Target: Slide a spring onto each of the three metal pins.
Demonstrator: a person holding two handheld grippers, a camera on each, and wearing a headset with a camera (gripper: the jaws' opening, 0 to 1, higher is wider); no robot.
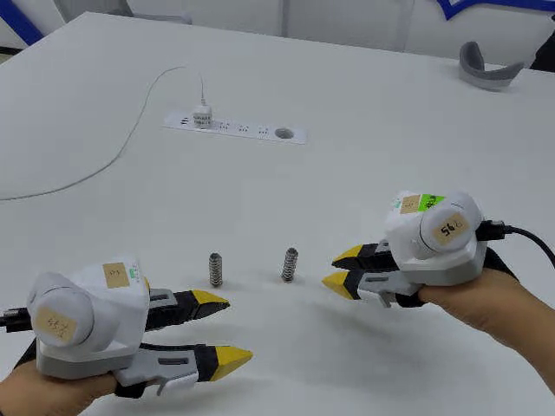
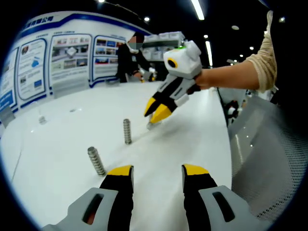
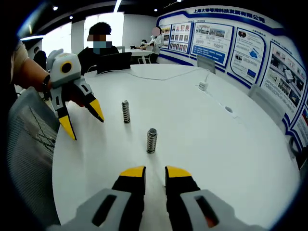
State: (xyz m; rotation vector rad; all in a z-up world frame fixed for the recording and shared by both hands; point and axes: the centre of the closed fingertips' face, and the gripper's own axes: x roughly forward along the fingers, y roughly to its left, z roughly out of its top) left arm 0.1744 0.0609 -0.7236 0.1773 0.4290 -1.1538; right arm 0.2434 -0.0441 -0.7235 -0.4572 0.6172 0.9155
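Bright, even light from long white ceiling strip lamps [image 2: 197, 8] at twelve o'clock washes the smooth white bench [image 1: 364, 182], shadows soft and faint, focus sharp, fisheye bending both gripper views' edges.

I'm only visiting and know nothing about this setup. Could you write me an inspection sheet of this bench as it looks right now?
Surface: white table, plain and flat.
Job's things: two stand upright, apart: one spring, another spring.
Clutter: grey curved band near the far edge.
Grippers: left gripper open, holding nothing; right gripper jaws slightly apart, holding nothing.
Cables: white cable runs from the power strip; black cable leaves the right gripper.
Surroundings: display boards on the wall; a person at a laptop.
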